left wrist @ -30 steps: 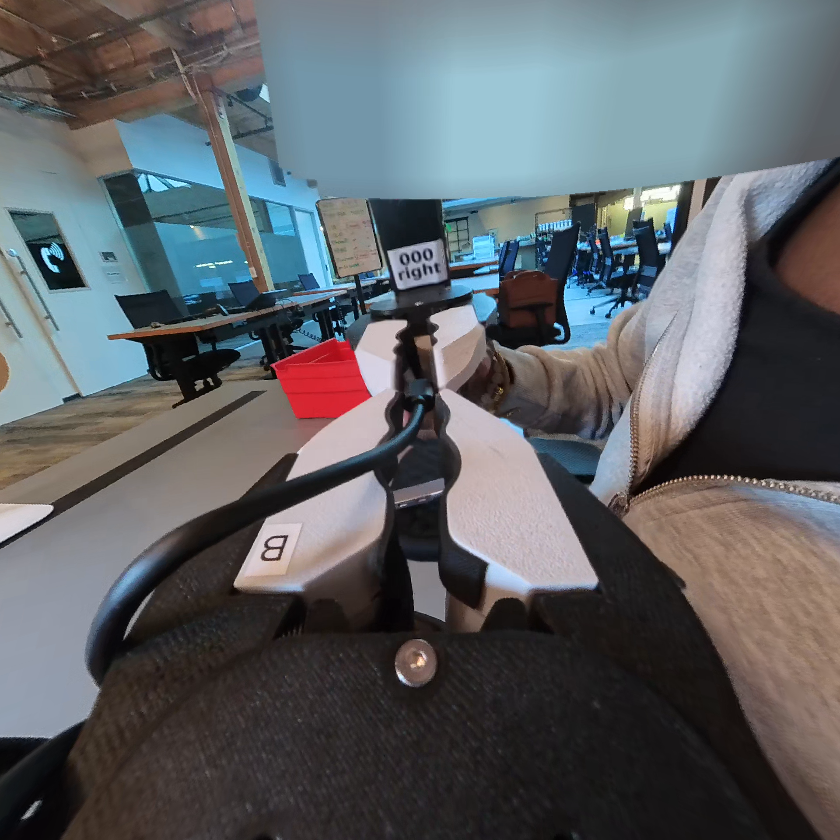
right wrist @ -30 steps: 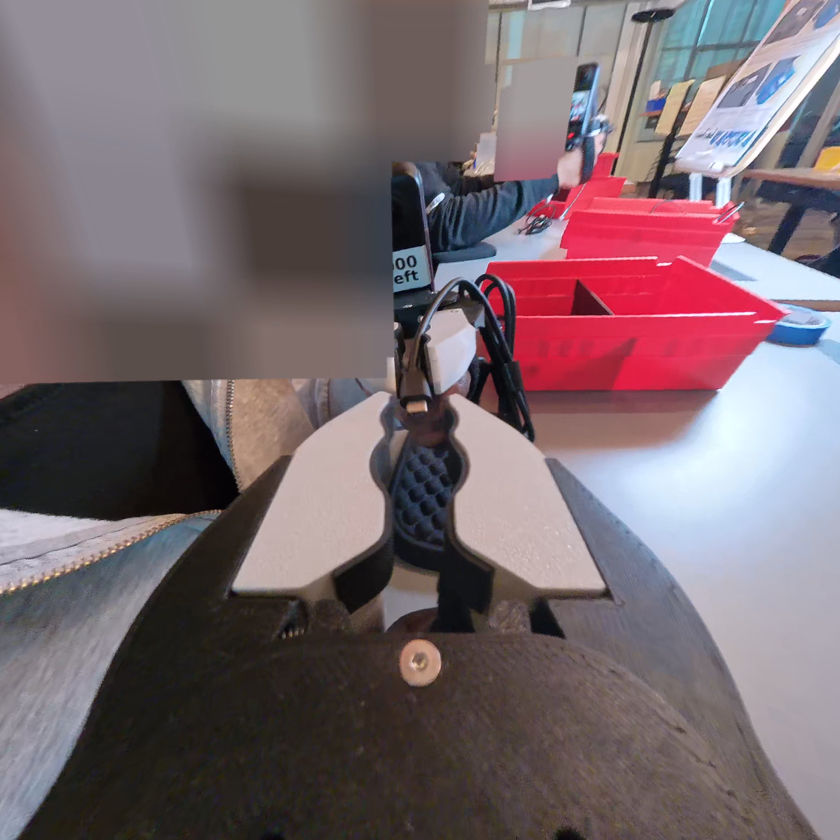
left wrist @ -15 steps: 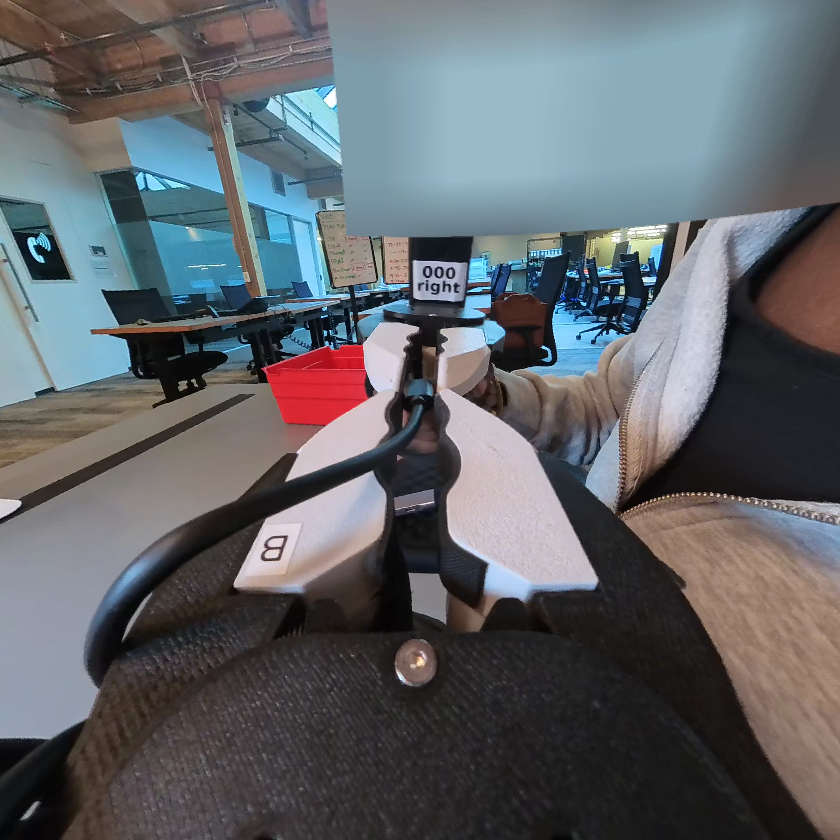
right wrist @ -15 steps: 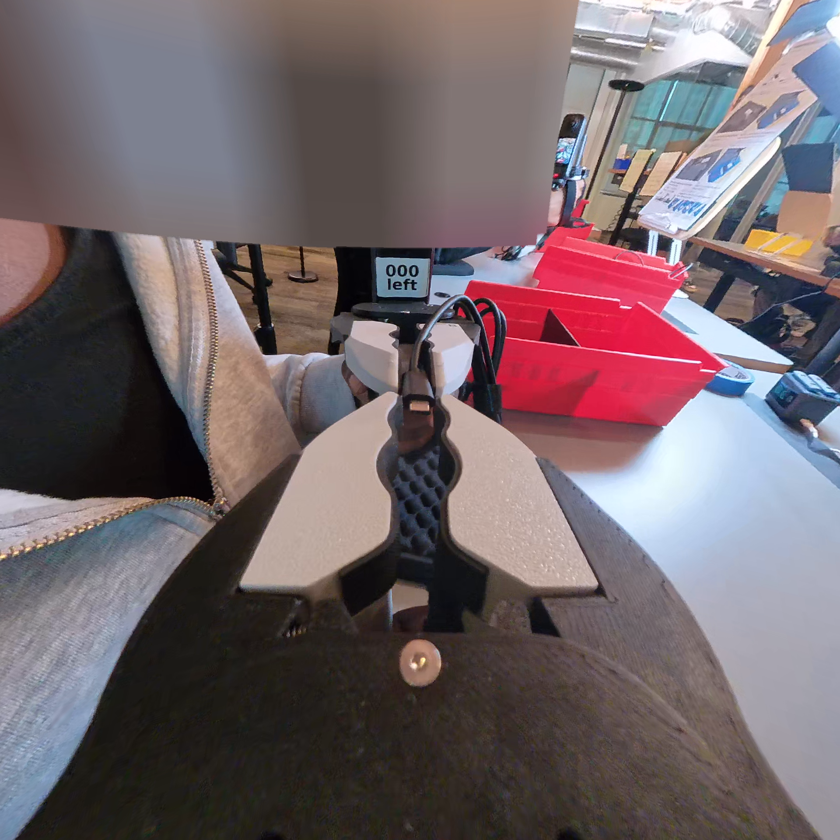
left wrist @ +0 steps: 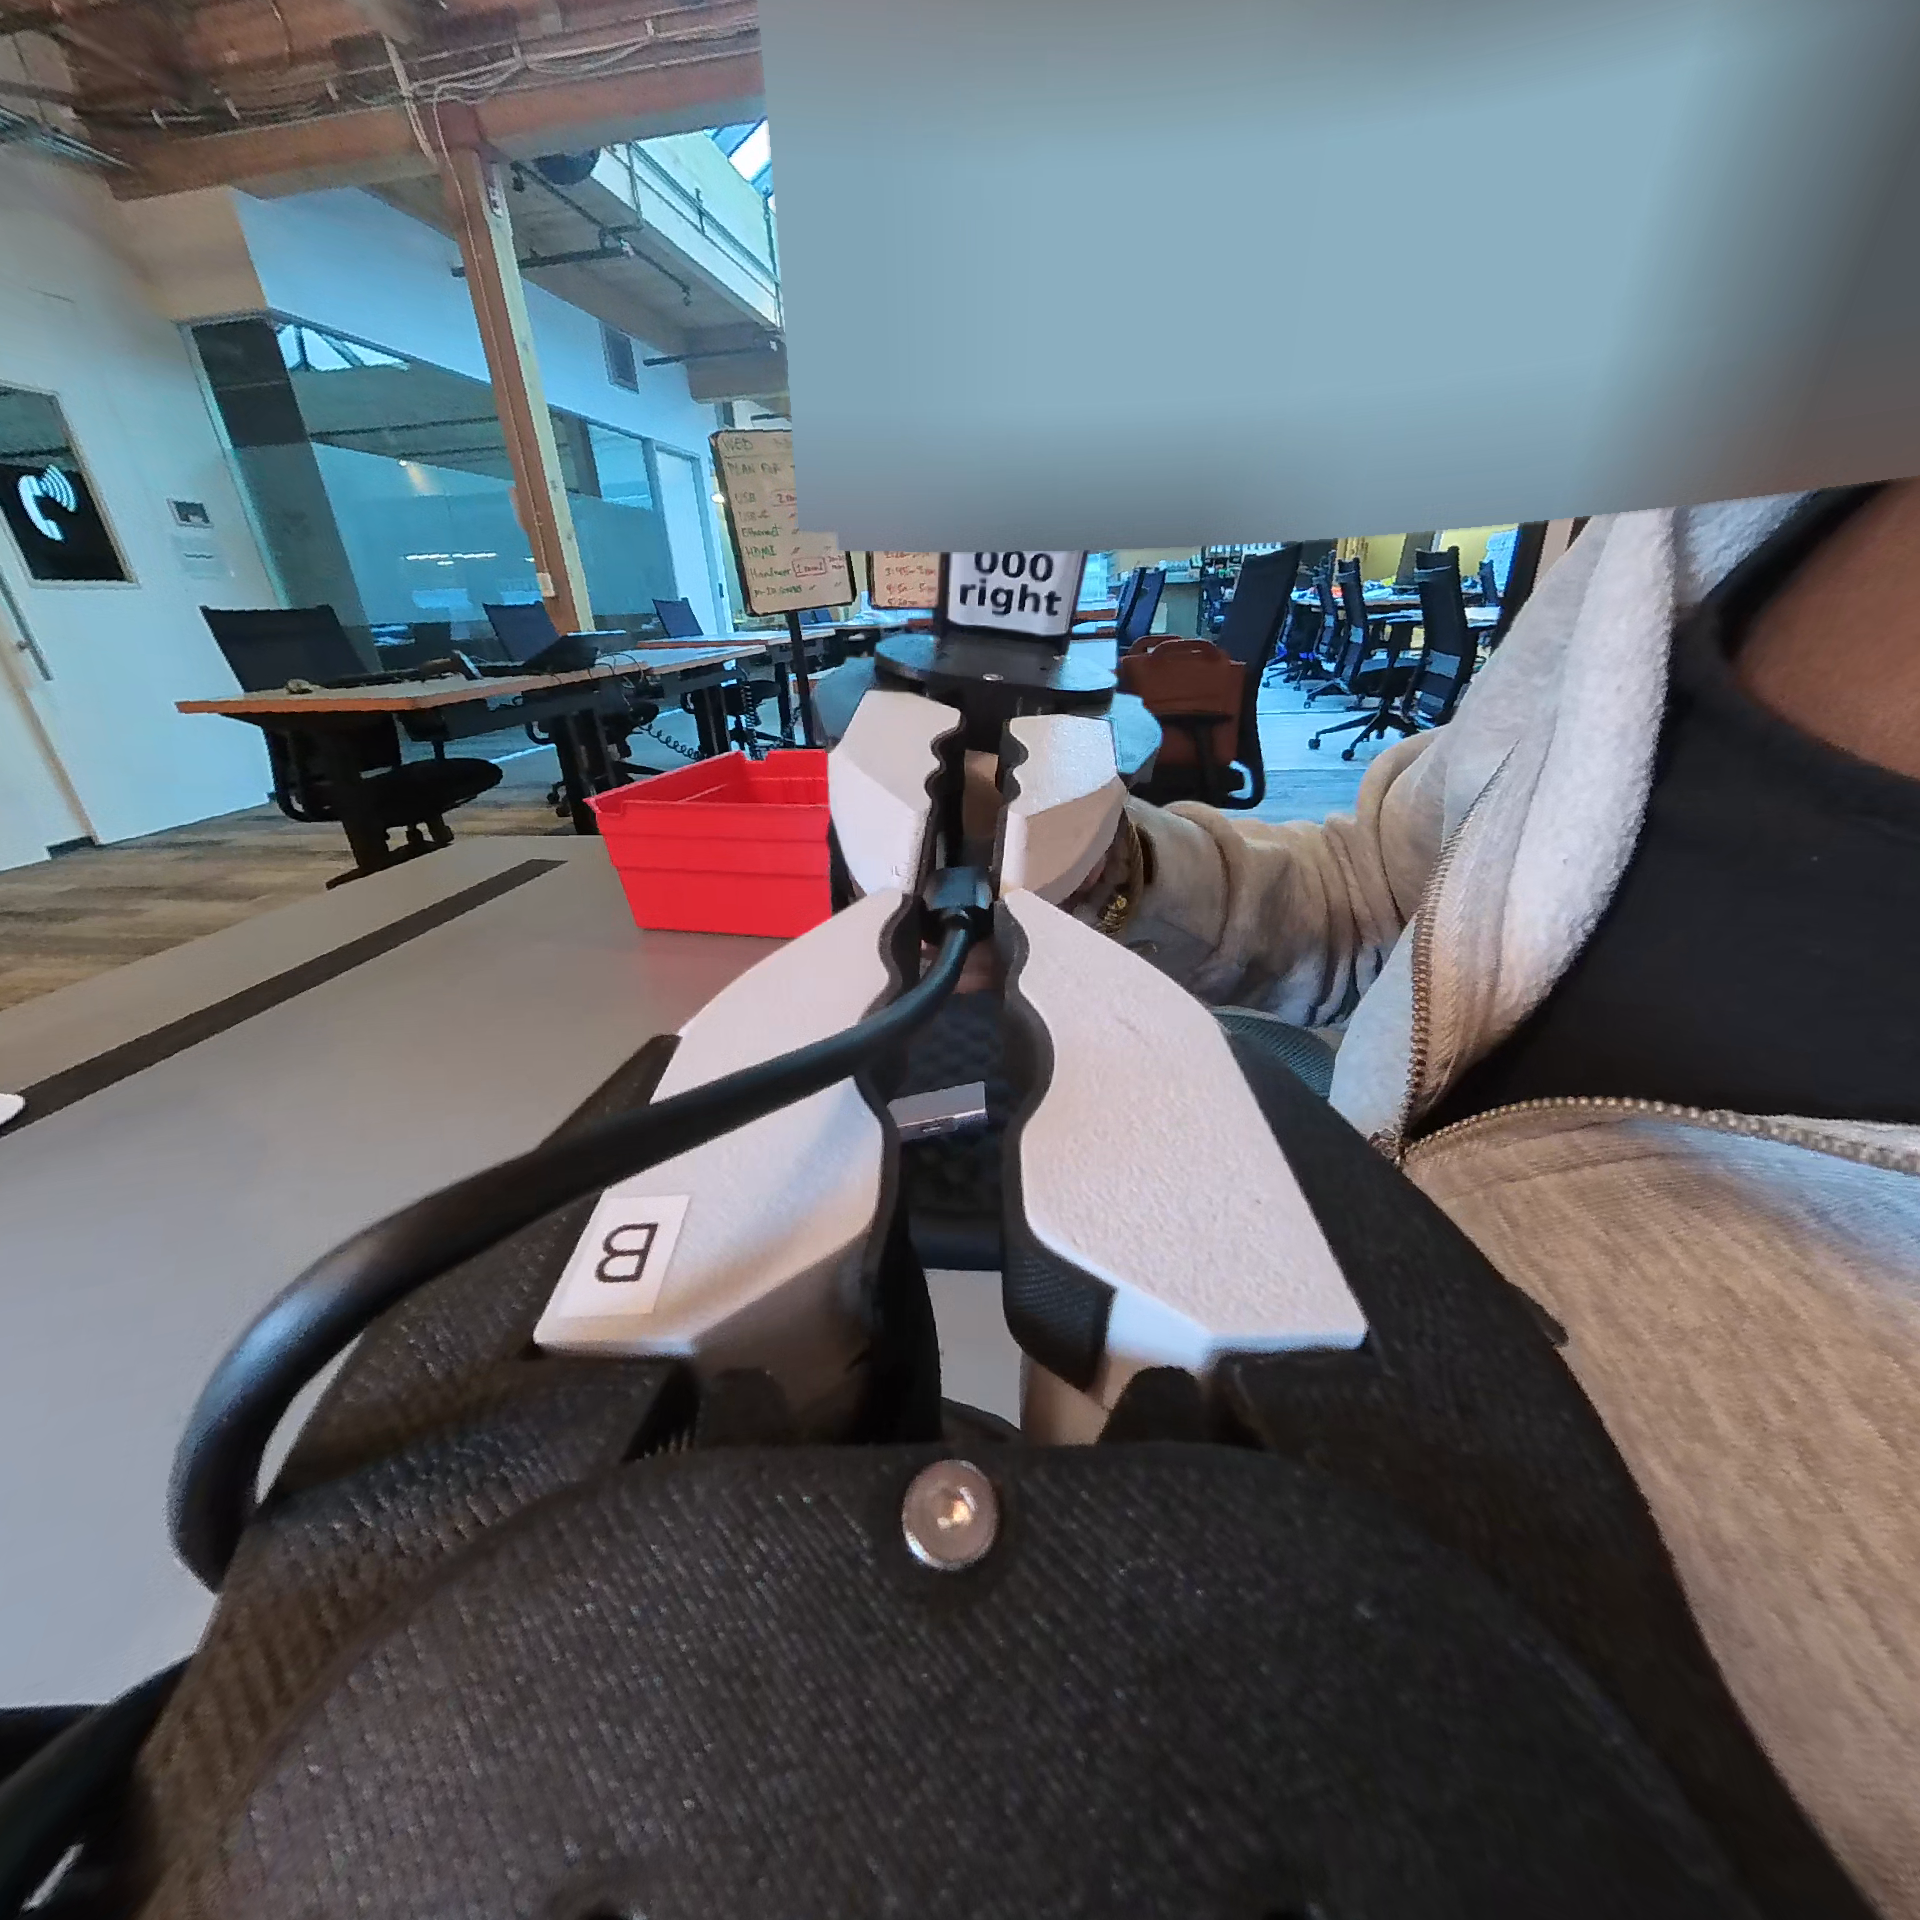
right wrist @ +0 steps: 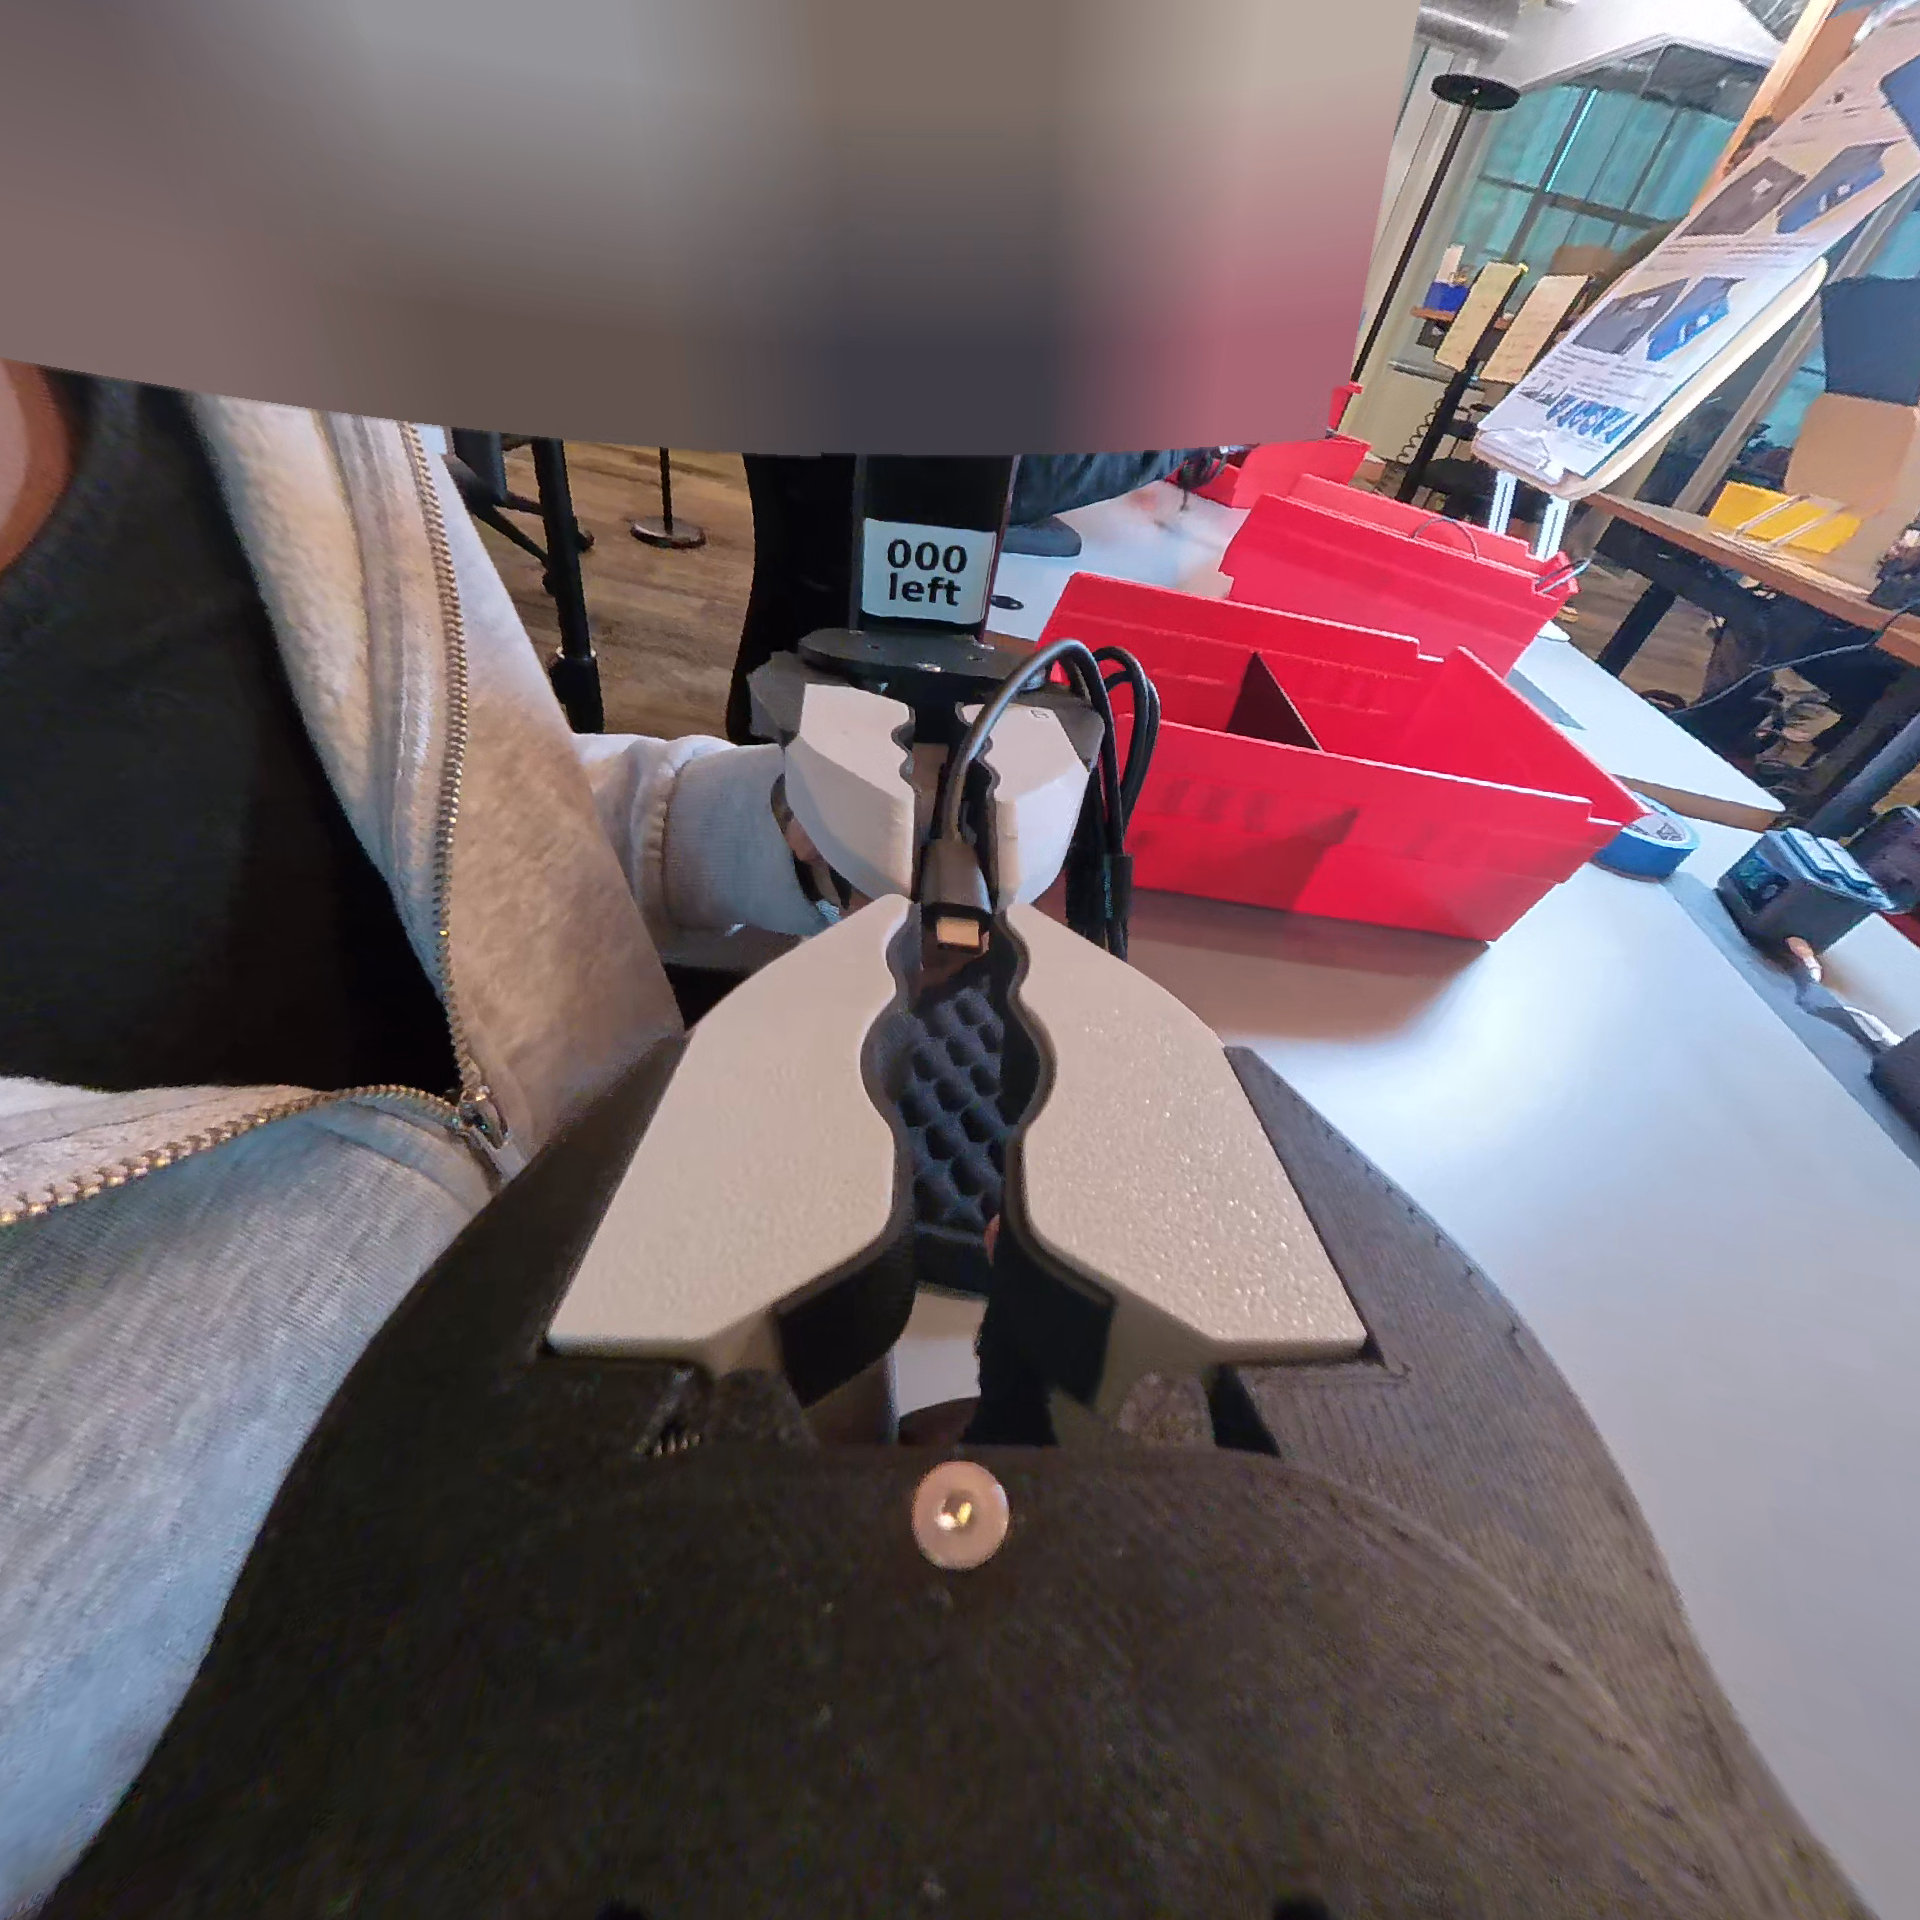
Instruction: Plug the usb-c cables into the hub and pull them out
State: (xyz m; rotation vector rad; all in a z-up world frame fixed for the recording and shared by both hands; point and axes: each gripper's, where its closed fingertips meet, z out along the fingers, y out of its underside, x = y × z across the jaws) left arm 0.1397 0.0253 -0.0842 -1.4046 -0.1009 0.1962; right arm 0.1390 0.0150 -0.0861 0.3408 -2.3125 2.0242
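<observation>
My left gripper (left wrist: 961, 914) is shut on the black usb-c cable (left wrist: 582, 1174) just behind its plug. The cable loops back over my left finger. In the right wrist view the plug (right wrist: 951, 883) points at the camera and its metal tip lies between my right gripper's (right wrist: 958, 920) fingertips, which close on either side of it. The two grippers meet tip to tip above the table. The rest of the cable hangs coiled (right wrist: 1117, 790) beside the left gripper. A small silver metal piece (left wrist: 940, 1112) shows in the gap between my left fingers. No hub is in view.
The person's torso in a grey hoodie (left wrist: 1662, 1351) is close behind both grippers. Red bins (right wrist: 1351, 821) stand on the grey table (right wrist: 1558, 1195), one also in the left wrist view (left wrist: 727, 842). A blue tape roll (right wrist: 1647, 842) and a black device (right wrist: 1797, 883) lie at the right. The tips of both grippers are at nearly the same place.
Both grippers have stayed tip to tip on the plug while the pair swung round, so the background shifted. The gap between my right gripper's fingers has narrowed a little.
</observation>
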